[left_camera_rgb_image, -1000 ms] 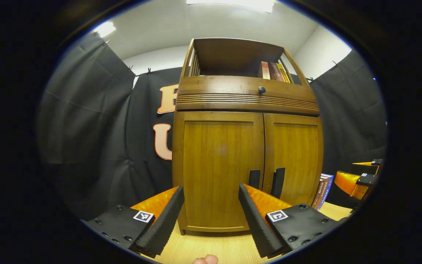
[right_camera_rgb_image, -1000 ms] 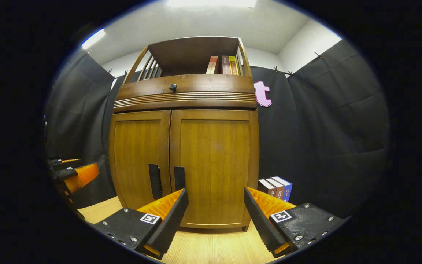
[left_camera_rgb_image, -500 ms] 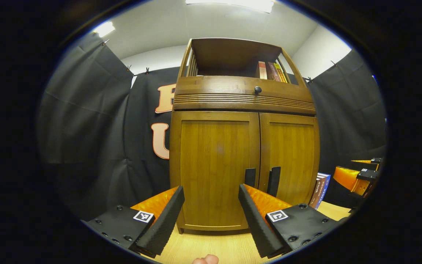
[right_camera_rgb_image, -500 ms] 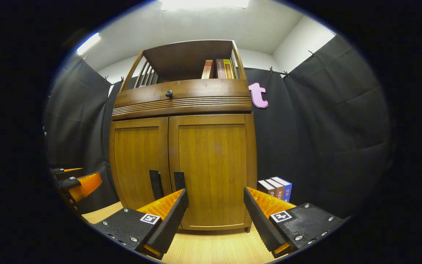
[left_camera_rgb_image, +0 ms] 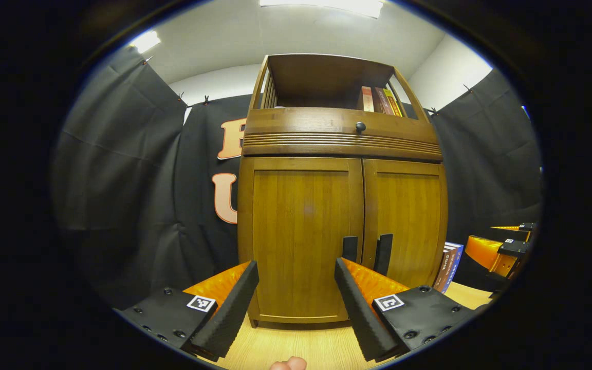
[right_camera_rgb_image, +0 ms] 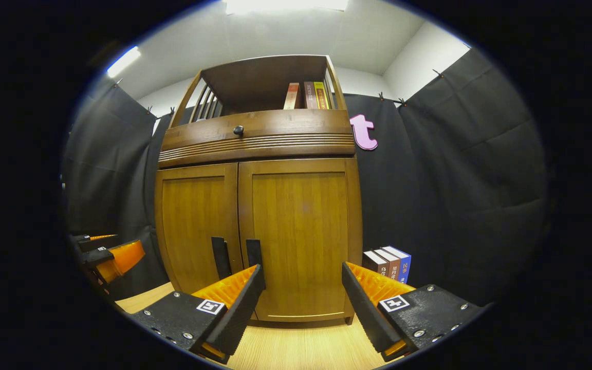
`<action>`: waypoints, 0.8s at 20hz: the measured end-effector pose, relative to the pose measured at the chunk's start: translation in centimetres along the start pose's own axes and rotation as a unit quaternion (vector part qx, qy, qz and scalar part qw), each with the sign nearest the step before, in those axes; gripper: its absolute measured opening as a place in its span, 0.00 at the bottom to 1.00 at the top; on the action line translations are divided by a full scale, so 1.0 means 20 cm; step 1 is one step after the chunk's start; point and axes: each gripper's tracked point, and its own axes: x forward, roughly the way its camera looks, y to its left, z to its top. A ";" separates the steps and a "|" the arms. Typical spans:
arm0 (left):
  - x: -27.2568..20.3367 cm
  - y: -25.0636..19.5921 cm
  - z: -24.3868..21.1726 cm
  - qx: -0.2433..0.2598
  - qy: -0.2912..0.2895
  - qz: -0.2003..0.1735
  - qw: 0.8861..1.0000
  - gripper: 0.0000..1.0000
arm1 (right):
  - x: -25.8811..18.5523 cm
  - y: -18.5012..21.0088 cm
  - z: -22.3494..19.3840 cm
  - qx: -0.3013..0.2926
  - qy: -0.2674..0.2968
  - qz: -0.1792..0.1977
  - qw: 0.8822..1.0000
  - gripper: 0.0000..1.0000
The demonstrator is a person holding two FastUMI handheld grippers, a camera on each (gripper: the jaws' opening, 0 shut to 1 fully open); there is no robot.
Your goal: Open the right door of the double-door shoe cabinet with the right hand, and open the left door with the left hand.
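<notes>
Cabinet [left_camera_rgb_image: 342, 216] stands on the pale wooden floor [left_camera_rgb_image: 296, 349] against the black cloth wall, directly ahead of both grippers, with both doors closed flush. The right door [right_camera_rgb_image: 301, 236] and the left door [left_camera_rgb_image: 301, 236] meet at the centre seam, where two dark upright handles sit side by side low down: the right handle [right_camera_rgb_image: 253, 253] and the left handle [left_camera_rgb_image: 350, 248]. Above the doors is a drawer front with a small round knob [right_camera_rgb_image: 238, 130], and above that an open shelf holding books [right_camera_rgb_image: 309, 95]; more books [right_camera_rgb_image: 388, 262] stand on the floor just beside the cabinet's right side. The right gripper [right_camera_rgb_image: 301, 280] is released, fingers spread wide and holding nothing, apart from the door; the left gripper [left_camera_rgb_image: 296, 277] is likewise released and empty. Judged from this, the step in hand is the approach to the right handle. To do it well, shift the right gripper toward the centre seam so the handle sits between the fingers, close on that handle alone without catching its neighbour, then pull along the door's arc about its outer hinge instead of straight back. Keep the left gripper clear of the swing. Compared with a second earlier, the cabinet sits slightly lower in the right gripper view and has drifted slightly left in the left gripper view; both grippers remain spread as before.
</notes>
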 end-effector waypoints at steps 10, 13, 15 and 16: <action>-0.02 0.03 0.00 -0.004 0.002 0.006 1.000 0.97 | 0.04 0.04 0.04 -0.003 -0.007 0.008 1.000 0.94; -0.04 0.04 -0.01 -0.005 0.003 0.008 1.000 0.96 | 0.10 0.10 0.08 -0.001 -0.006 0.026 1.000 0.94; -0.05 0.04 -0.02 -0.006 0.004 0.009 1.000 0.97 | 0.17 0.14 0.11 -0.011 -0.010 0.037 0.999 0.94; -0.07 0.05 -0.02 -0.008 0.005 0.010 1.000 0.96 | 0.22 0.17 0.11 -0.013 -0.009 0.044 0.999 0.94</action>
